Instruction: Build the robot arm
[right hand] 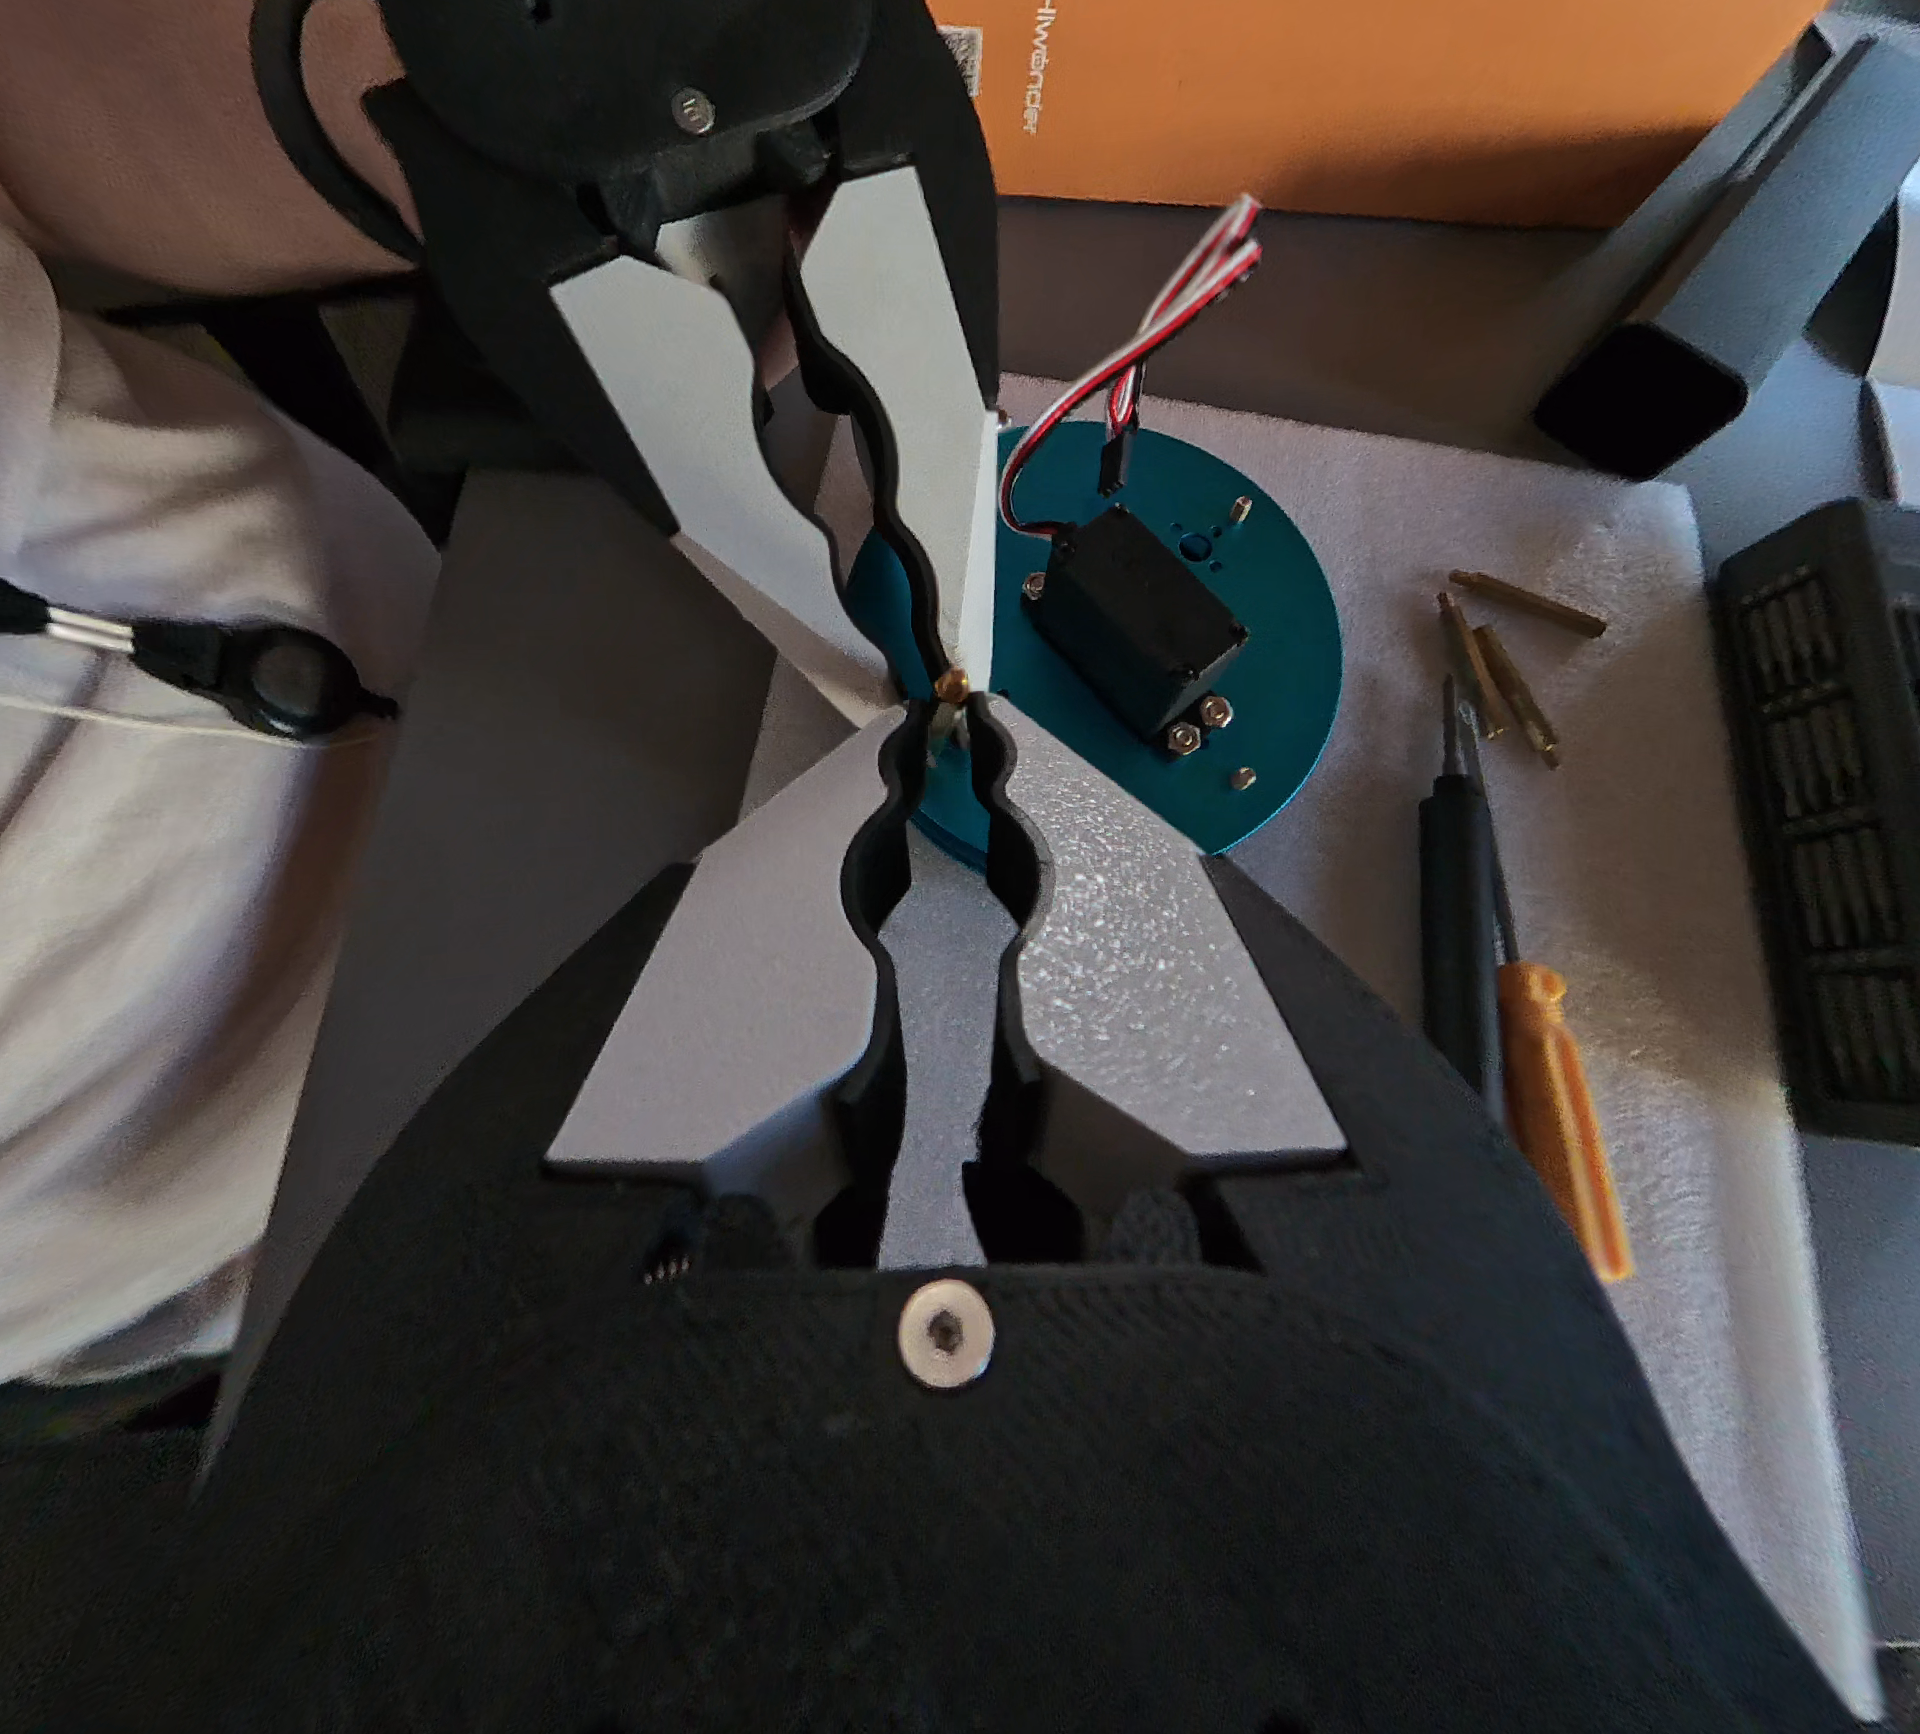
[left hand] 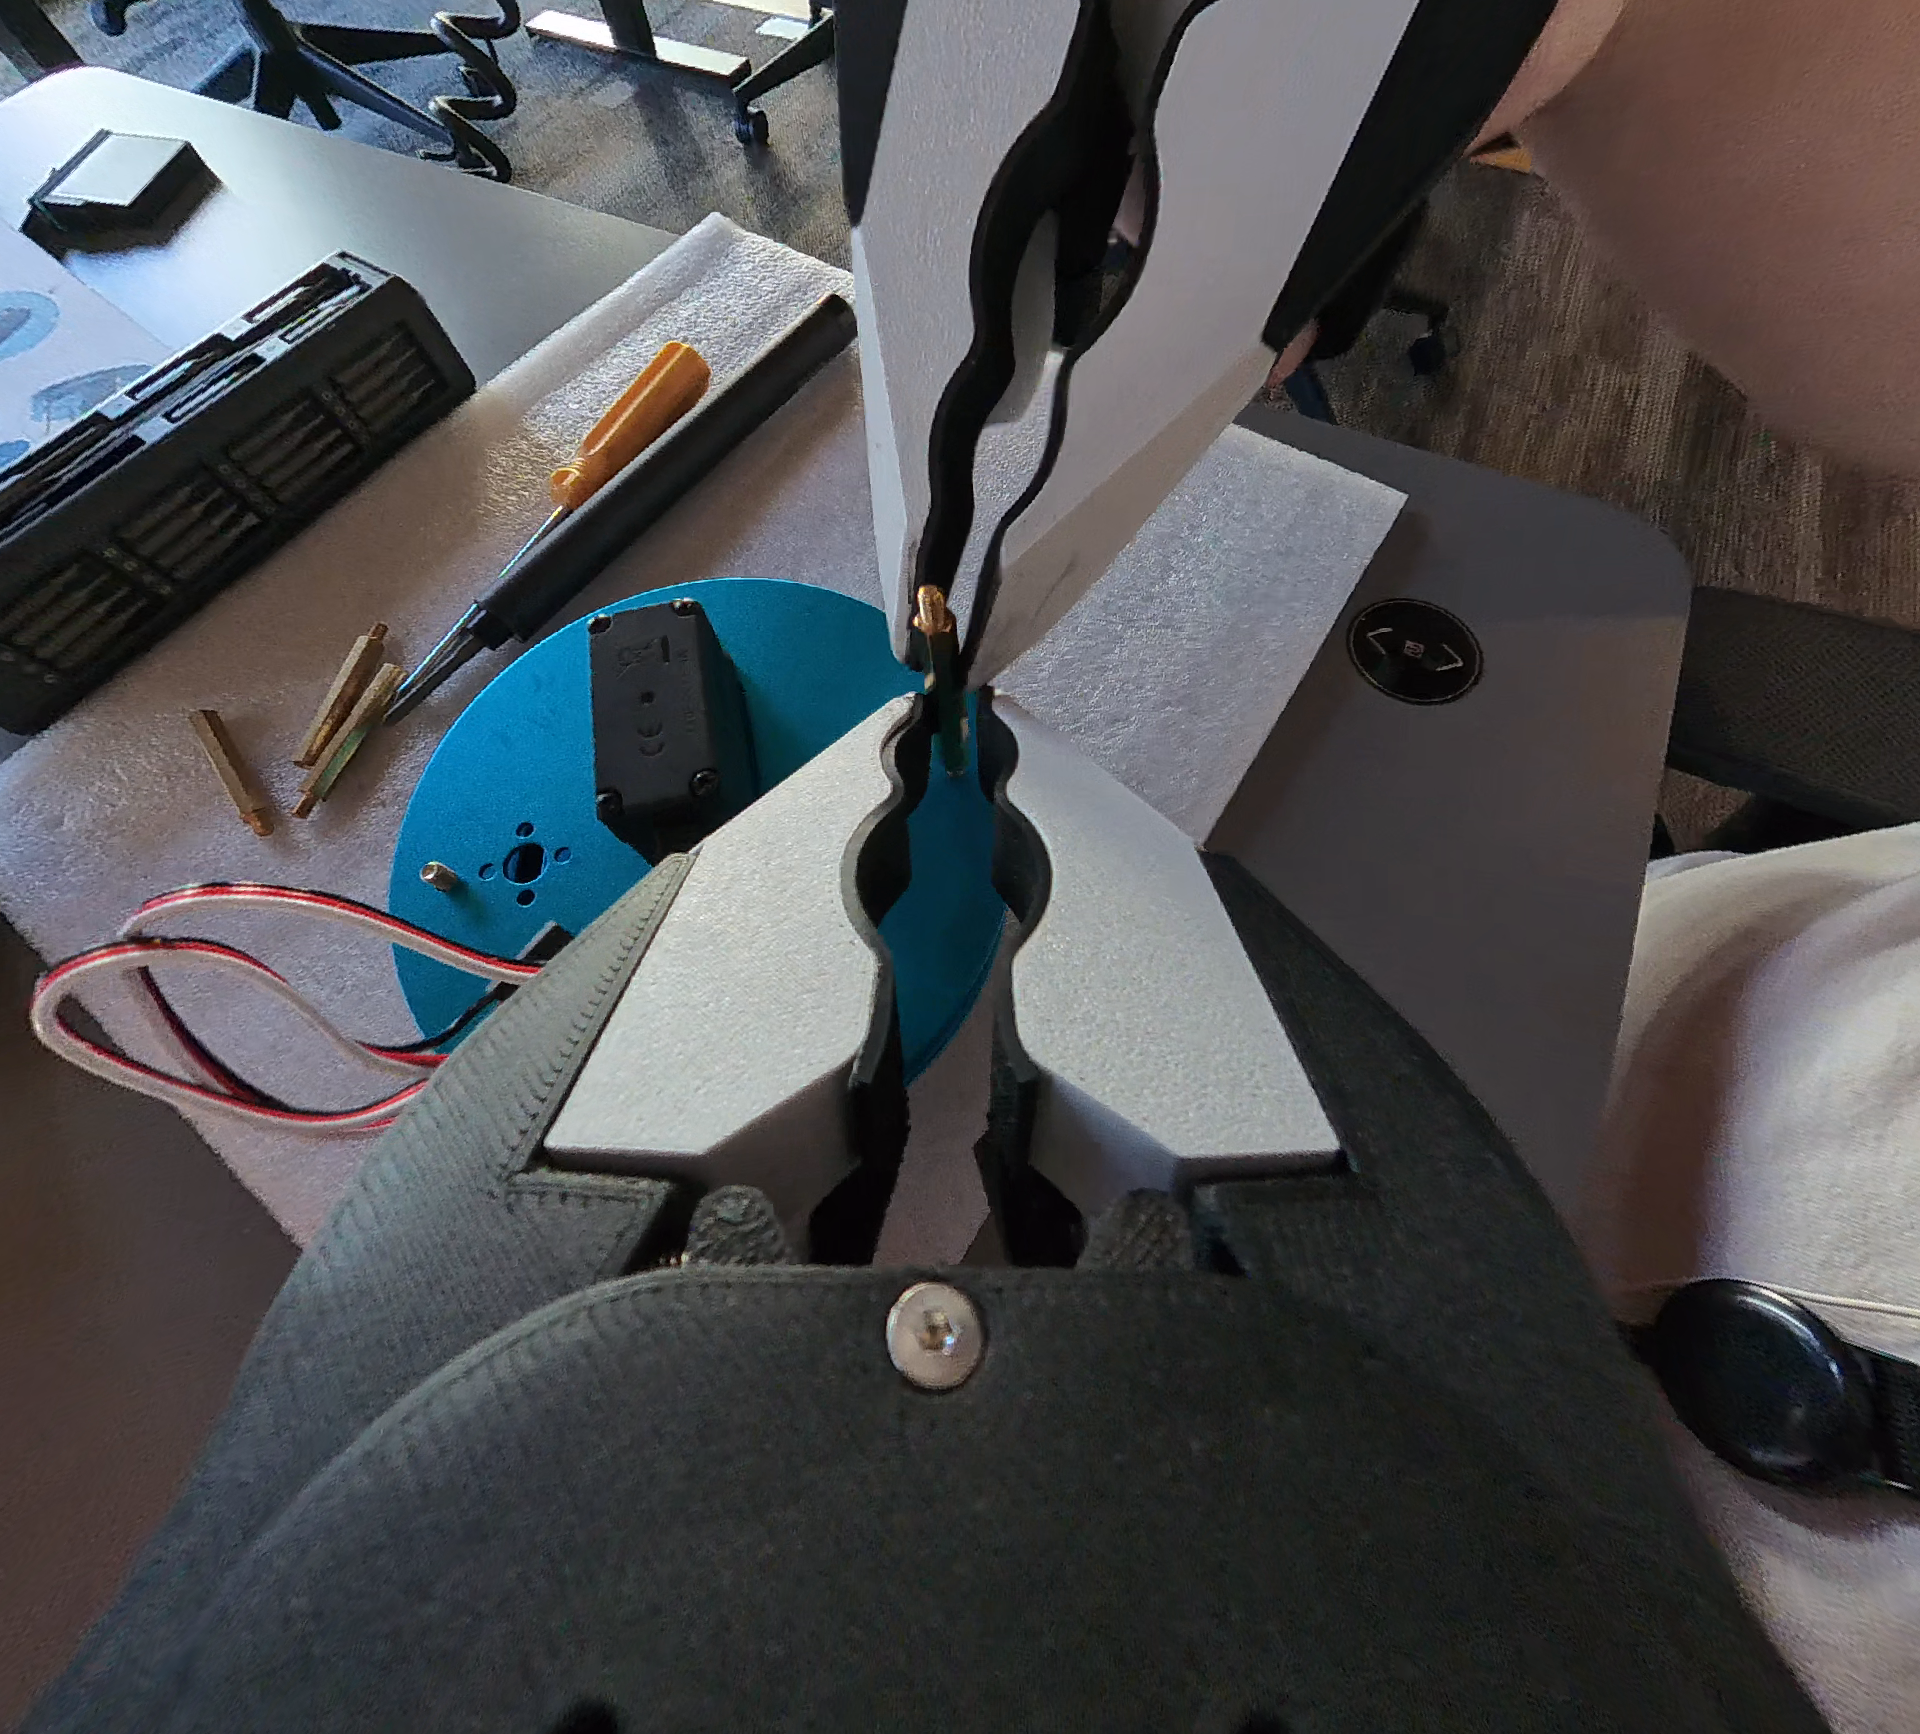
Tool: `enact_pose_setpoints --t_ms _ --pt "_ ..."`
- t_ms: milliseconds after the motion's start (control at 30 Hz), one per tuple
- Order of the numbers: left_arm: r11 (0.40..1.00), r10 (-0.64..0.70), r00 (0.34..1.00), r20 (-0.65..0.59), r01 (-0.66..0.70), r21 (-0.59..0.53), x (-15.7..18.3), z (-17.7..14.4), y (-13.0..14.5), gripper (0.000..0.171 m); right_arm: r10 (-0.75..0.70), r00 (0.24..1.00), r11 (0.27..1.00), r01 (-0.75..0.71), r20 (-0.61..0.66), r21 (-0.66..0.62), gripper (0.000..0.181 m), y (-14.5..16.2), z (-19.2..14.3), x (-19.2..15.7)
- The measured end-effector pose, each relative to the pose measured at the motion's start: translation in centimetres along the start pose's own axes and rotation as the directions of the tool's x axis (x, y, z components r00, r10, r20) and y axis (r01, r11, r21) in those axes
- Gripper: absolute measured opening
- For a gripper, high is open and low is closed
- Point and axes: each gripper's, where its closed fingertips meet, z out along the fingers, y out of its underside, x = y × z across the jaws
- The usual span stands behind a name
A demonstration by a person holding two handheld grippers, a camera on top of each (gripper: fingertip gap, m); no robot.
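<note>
A brass standoff (left hand: 932, 619) stands upright with its lower end on a blue round plate (left hand: 499, 811), near the plate's edge. My left gripper (left hand: 951, 713) is closed around its lower part. My right gripper (left hand: 940, 635) comes from the far side, shut on its top. In the right wrist view the right gripper (right hand: 945, 718) and left gripper (right hand: 951, 671) meet tip to tip at the standoff (right hand: 951, 685). A black servo (left hand: 655, 718) with red, white and black wires (left hand: 208, 1009) is mounted on the plate (right hand: 1278, 645).
Three loose standoffs (left hand: 343, 718), a black screwdriver (left hand: 665, 479) and an orange-handled one (left hand: 623, 427) lie on a white foam sheet (left hand: 1195, 593). A black bit case (left hand: 208, 479) sits to the left. An orange box (right hand: 1351, 43) stands behind. A person in a white shirt (right hand: 156, 749) is close by. Only a small space, under 4 cm, lies between the two pairs of fingers. The black servo (left hand: 655, 718) lies around 4 cm away from my right fingertips. It turns up in the right wrist view (right hand: 1126, 571) as well.
</note>
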Motion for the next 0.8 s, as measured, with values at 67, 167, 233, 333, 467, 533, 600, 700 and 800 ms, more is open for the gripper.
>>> enact_pose_setpoints --t_ms 67,167,233,333,467,533,600,700,800 --pt "1.000 -0.007 1.000 -0.008 0.007 0.007 0.0 -0.1 0.1 0.005 -0.067 0.997 0.998 0.067 0.027 0.020 0.008 -0.8 -0.3 -0.2" --pt "1.000 -0.009 1.000 -0.009 0.009 0.019 0.0 -0.2 0.1 0.004 -0.042 0.996 0.999 0.040 0.073 0.036 0.009 -1.5 -0.6 -0.1" --pt "1.000 -0.011 1.000 -0.017 0.011 0.018 0.1 -0.2 0.2 0.004 -0.047 0.996 0.998 0.045 0.078 0.038 0.009 -1.6 -0.6 0.0" --pt "1.000 -0.012 1.000 -0.022 0.012 0.020 0.0 -0.2 0.2 0.004 -0.053 0.995 0.998 0.050 0.080 0.045 0.002 -1.6 -0.5 -0.3" --pt "1.000 -0.001 1.000 -0.022 0.002 0.025 0.1 -0.1 0.1 0.004 -0.054 0.998 0.997 0.052 0.031 0.059 0.005 -1.7 -0.8 -0.2" --pt "1.000 0.004 1.000 -0.021 -0.004 0.025 0.1 -0.1 0.1 0.004 -0.058 0.998 0.996 0.055 0.028 0.071 0.005 -2.0 -1.0 -0.2" --pt "1.000 0.011 1.000 -0.020 -0.010 0.025 0.2 -0.1 0.1 0.004 -0.057 0.998 0.998 0.056 0.036 0.040 0.004 -1.9 -1.1 -0.1" --pt "1.000 0.015 1.000 -0.018 -0.015 0.026 0.2 -0.1 0.2 0.005 -0.073 0.996 0.997 0.074 0.045 -0.028 0.005 -1.7 -1.3 0.1" --pt "0.999 0.014 1.000 -0.018 -0.013 0.030 0.2 -0.1 0.2 0.004 -0.074 0.992 0.995 0.080 0.097 -0.053 0.009 -2.1 -1.6 -0.4"
